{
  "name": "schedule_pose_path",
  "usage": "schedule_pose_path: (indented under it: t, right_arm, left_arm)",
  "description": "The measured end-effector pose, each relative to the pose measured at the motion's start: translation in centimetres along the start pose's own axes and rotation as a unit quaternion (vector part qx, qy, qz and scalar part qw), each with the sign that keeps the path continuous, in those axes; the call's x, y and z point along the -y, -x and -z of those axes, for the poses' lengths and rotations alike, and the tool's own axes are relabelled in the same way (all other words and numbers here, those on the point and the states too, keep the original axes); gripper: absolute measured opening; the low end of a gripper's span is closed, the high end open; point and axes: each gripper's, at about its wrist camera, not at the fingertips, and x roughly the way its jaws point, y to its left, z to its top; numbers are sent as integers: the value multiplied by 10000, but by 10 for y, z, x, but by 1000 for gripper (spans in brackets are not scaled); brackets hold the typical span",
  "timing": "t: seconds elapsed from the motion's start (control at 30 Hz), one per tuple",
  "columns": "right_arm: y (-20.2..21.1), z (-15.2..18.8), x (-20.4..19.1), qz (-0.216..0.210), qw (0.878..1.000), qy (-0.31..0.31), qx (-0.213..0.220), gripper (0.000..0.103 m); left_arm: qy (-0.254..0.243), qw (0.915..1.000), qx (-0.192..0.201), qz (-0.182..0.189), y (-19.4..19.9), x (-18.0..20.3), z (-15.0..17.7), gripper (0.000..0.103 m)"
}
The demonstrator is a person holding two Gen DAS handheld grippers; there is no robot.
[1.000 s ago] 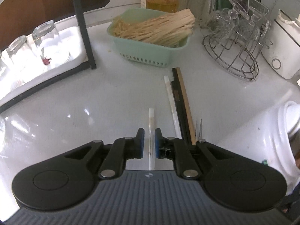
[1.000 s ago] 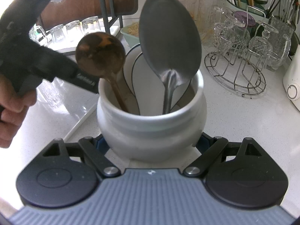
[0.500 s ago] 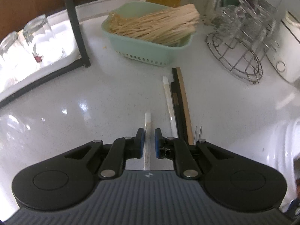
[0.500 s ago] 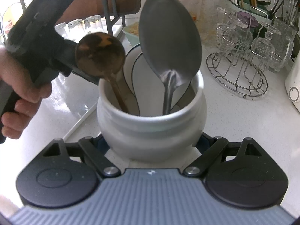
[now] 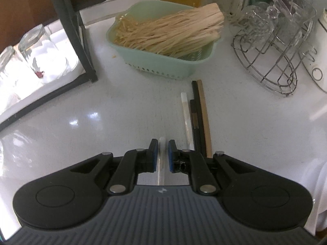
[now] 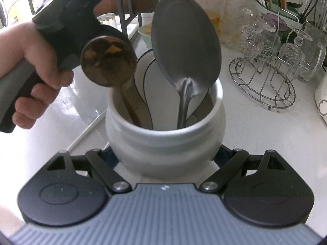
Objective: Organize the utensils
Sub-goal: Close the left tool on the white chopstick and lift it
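So we're mid-pickup here. The left claw [image 5: 163, 156] is clamped on a white chopstick [image 5: 162, 143], its tip poking out just past the blue pads, lifted off the surface [image 5: 102, 106]. The right claw [image 6: 166, 155] is clenched around the white ceramic jar [image 6: 165, 140], steadying it at the bottom of the right wrist view. So I'd say the step in hand is carrying that one stick over to the jar.

Next move, as I read it: swing the stick over to the jar mouth, tip it down and slip it in without knocking the big steel spoon [image 6: 187, 47] or the round wooden spoon [image 6: 108, 61] already standing in there. The mouth looks fairly crowded, so aim for a gap.

Materials: the jar is glossy, rounded, with a thick rolled lip. The stick is thin, smooth and probably slippery plastic. Its white twin [image 5: 187, 118] lies on the surface at about 1 o'clock from the left claw, touching two black chopsticks [image 5: 195, 110] and a tan wooden one [image 5: 204, 118]. Further up at 12 o'clock sits a mint plastic basket [image 5: 163, 67] with a pale stringy bundle in it, and a wire glass rack [image 5: 265, 61] at 2 o'clock.
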Motion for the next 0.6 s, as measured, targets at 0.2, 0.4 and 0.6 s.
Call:
schedule_pose_path:
  t: [0.2,0.4,0.6]
  right_arm:
    - [-2,0,4,-109,9999,116,8,91]
    - [-3,0,10,-251,9993,285,35,91]
    - [-4,2,13,-427,9978,494,83,91]
  left_arm:
    - [-74,9998,183,35,2,2,4,8]
    - [245,9989,403,68,26,-3,10,8]
    - [550,9941,930,135,78,-1,25,8]
